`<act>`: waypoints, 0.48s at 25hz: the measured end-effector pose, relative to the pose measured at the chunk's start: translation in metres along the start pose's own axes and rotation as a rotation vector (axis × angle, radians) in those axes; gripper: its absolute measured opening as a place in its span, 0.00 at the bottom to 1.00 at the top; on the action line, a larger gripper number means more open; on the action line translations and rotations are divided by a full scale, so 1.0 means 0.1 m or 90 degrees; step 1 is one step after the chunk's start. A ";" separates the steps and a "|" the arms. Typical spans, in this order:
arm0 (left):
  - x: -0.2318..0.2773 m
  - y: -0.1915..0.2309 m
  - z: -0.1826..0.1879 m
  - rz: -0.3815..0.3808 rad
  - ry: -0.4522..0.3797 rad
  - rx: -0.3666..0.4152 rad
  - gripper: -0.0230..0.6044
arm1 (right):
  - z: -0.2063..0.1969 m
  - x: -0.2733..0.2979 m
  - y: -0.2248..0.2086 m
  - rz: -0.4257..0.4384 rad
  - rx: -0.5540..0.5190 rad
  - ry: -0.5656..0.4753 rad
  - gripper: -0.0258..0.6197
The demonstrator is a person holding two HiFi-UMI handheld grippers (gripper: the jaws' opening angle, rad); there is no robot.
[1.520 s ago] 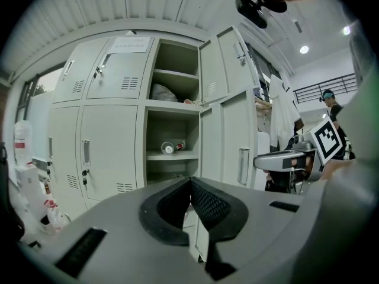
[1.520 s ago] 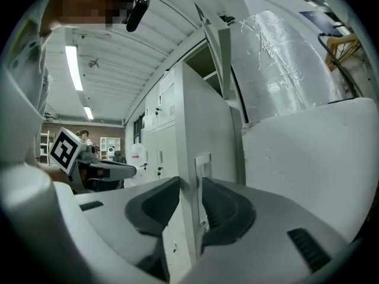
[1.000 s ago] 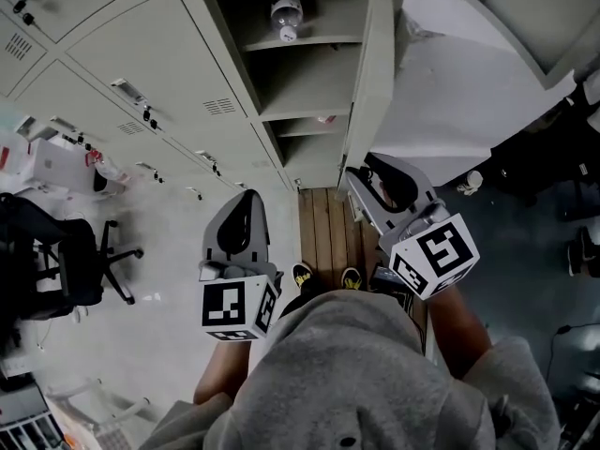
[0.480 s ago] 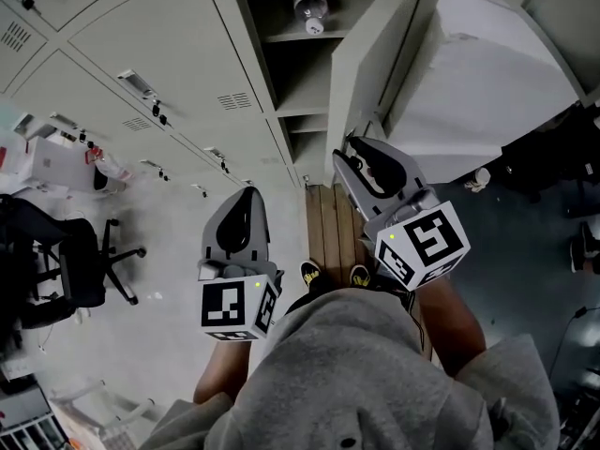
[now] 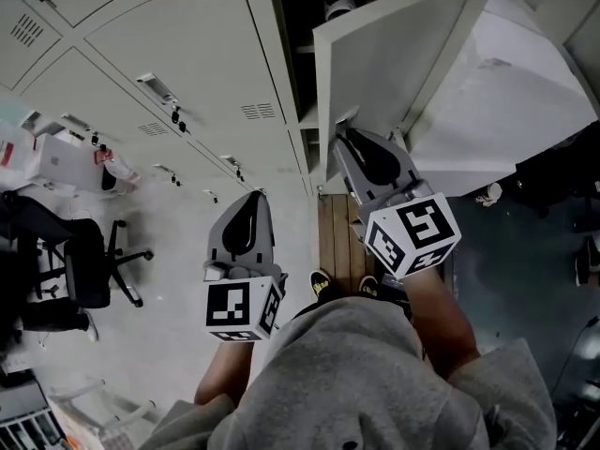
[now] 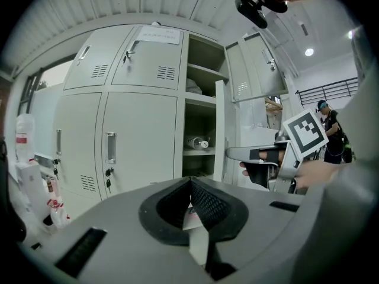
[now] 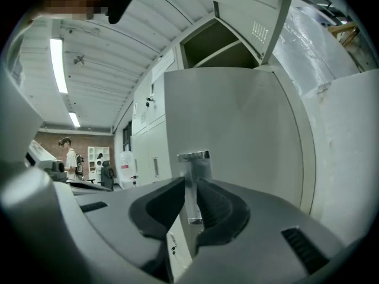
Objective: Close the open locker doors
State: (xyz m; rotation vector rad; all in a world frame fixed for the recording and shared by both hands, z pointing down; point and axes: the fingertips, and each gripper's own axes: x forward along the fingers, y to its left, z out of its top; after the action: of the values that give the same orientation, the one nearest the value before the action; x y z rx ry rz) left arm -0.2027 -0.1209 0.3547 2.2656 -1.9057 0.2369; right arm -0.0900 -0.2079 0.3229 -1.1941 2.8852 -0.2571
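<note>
Your left tongs [image 5: 250,200] are pressed together with nothing in them, just left of the open locker door [image 5: 394,54] and facing the closed lockers [image 5: 178,54]. That door stands partly ajar. At its free edge, your right tongs [image 5: 345,141] have just been closing and now pinch its metal handle [image 7: 193,158].

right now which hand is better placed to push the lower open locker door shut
Right. The right claw has just been closing on the door handle of the half-open door; the left claw is shut, empty, facing closed lockers.
</note>
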 end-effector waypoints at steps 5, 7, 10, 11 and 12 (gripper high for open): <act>0.05 0.11 0.00 0.003 0.004 -0.003 0.05 | -0.03 0.27 -0.22 -0.042 0.017 0.004 0.15; 0.07 0.15 -0.01 0.006 0.006 -0.006 0.05 | -0.05 0.37 -0.27 -0.052 0.011 0.004 0.14; 0.08 0.19 -0.04 0.007 0.008 -0.010 0.05 | -0.10 0.51 -0.33 -0.064 0.000 0.011 0.14; 0.08 0.19 -0.05 0.007 0.010 -0.010 0.05 | -0.13 0.55 -0.34 -0.068 -0.007 0.016 0.14; 0.09 0.20 -0.06 0.007 0.011 -0.010 0.05 | -0.16 0.59 -0.36 -0.072 -0.014 0.021 0.14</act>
State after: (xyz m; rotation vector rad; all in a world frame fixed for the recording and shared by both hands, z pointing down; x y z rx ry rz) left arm -0.2215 -0.1312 0.3634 2.2365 -1.9054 0.2423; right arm -0.1078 -0.2724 0.3471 -1.3719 2.8589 -0.2502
